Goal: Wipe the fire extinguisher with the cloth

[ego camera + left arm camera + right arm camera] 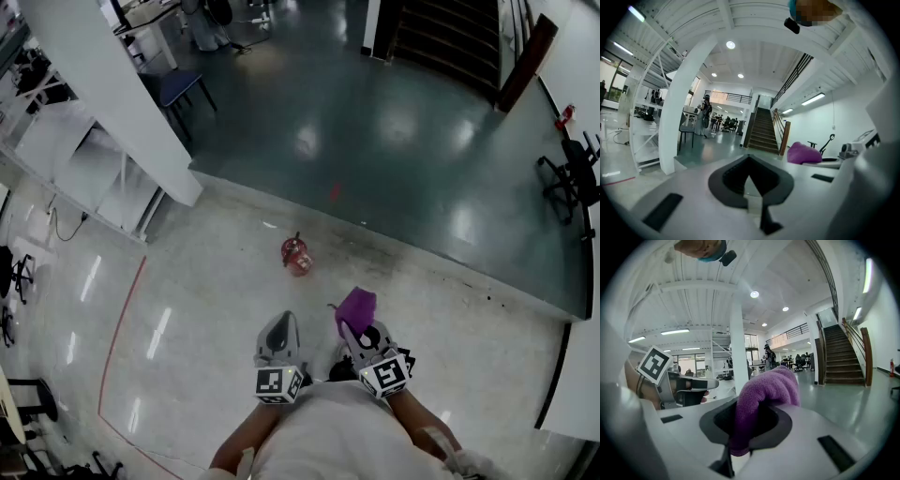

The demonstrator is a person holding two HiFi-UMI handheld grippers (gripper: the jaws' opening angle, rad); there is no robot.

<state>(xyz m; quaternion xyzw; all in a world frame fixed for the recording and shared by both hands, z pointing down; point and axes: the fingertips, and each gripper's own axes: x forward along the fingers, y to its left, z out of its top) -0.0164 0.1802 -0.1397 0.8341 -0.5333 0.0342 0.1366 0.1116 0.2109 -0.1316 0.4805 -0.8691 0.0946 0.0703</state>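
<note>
The red fire extinguisher [296,254] stands on the pale floor [206,309], near the edge where the dark green floor begins. It is well apart from both grippers. The right gripper [352,328] has its jaws pinching the purple cloth [765,391]. The left gripper [279,325], just beside it, has its jaws pressed together.

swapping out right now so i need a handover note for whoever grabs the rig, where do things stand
Left gripper: shut, nothing in it.
Right gripper: shut on the purple cloth, which bunches up out of it.
Fire extinguisher: on the pale floor ahead of both grippers, well apart from them.
Done: the cloth is in hand.
Left: walk up to the extinguisher and wipe it. The cloth has not touched it yet.
</note>
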